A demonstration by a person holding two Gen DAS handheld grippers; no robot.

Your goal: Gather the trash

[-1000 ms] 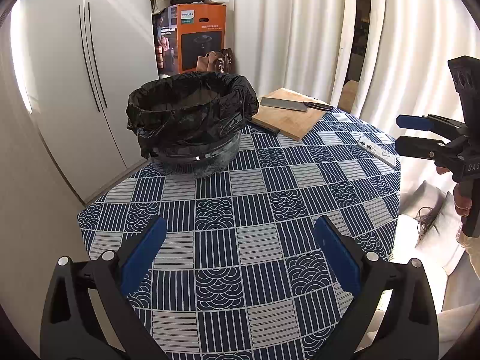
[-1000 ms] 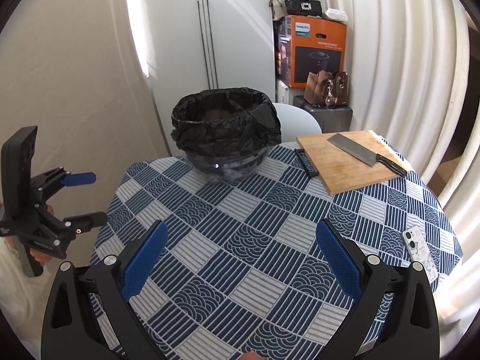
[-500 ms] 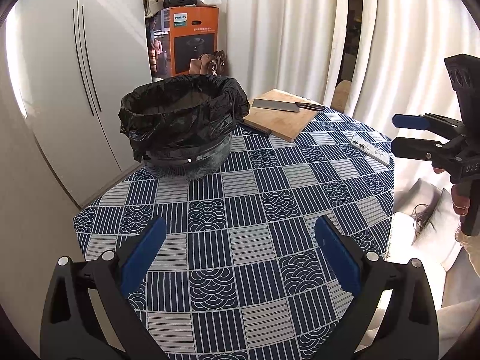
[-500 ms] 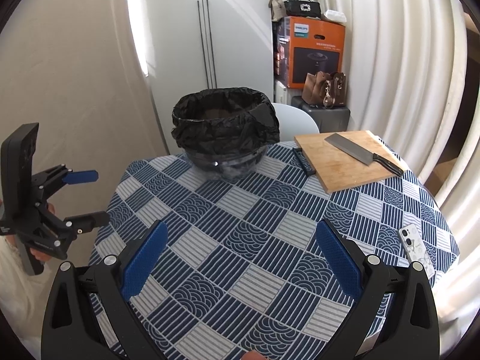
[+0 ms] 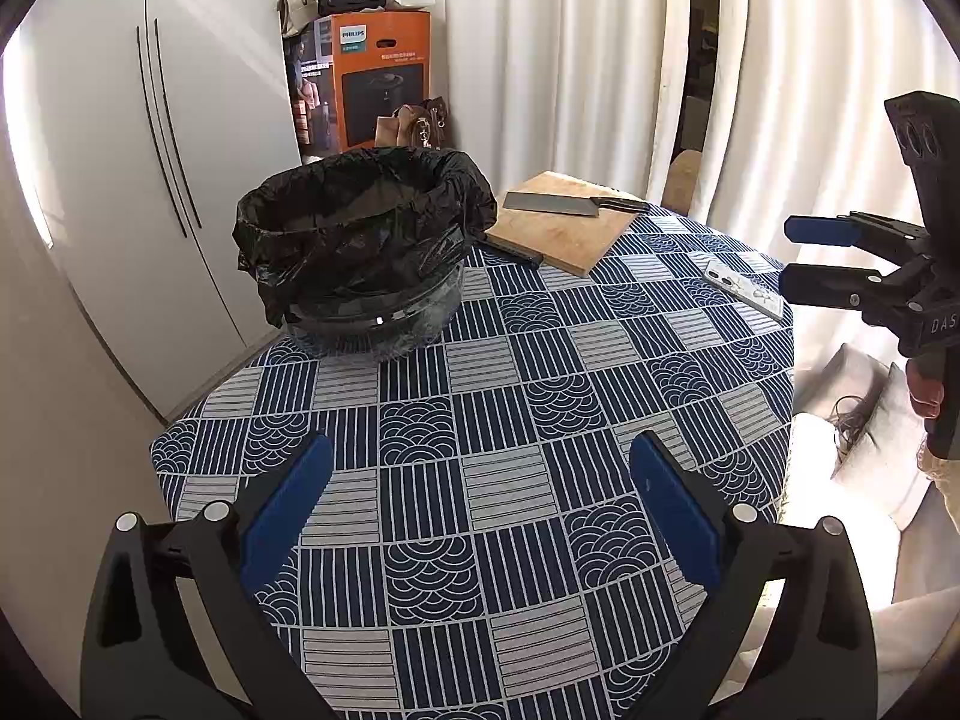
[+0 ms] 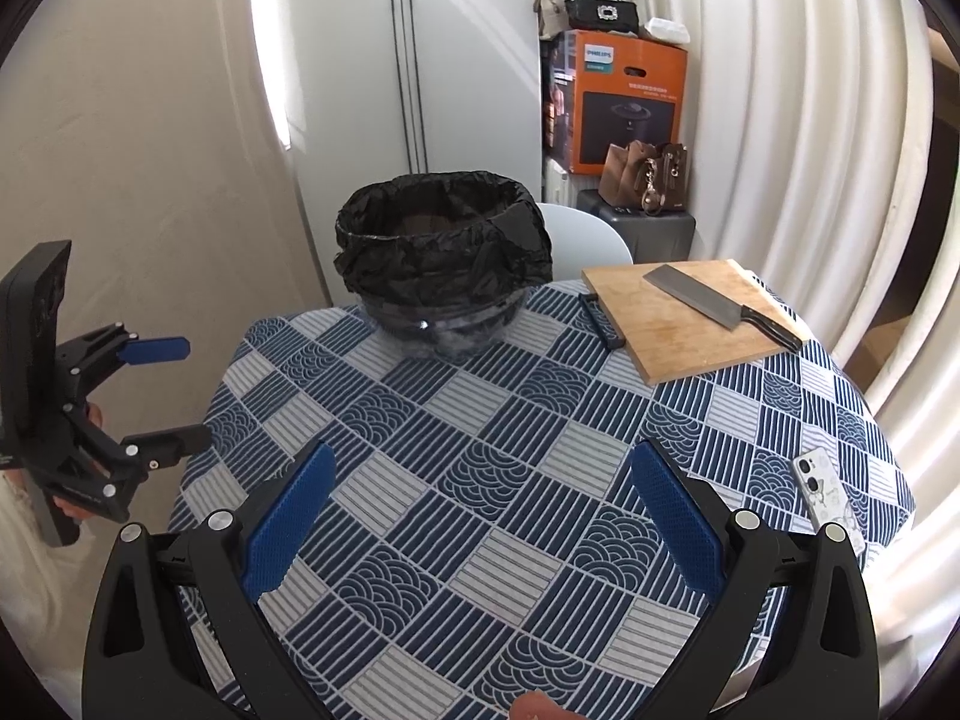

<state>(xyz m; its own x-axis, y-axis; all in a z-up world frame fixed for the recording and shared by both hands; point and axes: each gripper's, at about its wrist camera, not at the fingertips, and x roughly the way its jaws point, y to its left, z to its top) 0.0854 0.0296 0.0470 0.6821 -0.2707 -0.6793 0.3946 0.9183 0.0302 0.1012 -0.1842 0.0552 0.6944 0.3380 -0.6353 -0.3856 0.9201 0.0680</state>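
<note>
A bin lined with a black trash bag (image 5: 360,252) stands at the far side of a round table with a blue patterned cloth (image 5: 510,420); it also shows in the right wrist view (image 6: 444,264). My left gripper (image 5: 480,504) is open and empty above the near edge of the table. It shows from the side in the right wrist view (image 6: 162,396). My right gripper (image 6: 480,510) is open and empty above the near edge. It shows at the right in the left wrist view (image 5: 804,258). No loose trash shows on the cloth.
A wooden cutting board (image 6: 690,318) with a cleaver (image 6: 714,300) lies at the far right. A black bar (image 6: 600,321) lies beside the board. A phone (image 6: 831,501) lies near the right edge. White wardrobe, curtains and an orange box (image 6: 624,102) stand behind.
Both grippers have drawn back a little from the table, so the bin and board look smaller. Both stay open and empty.
</note>
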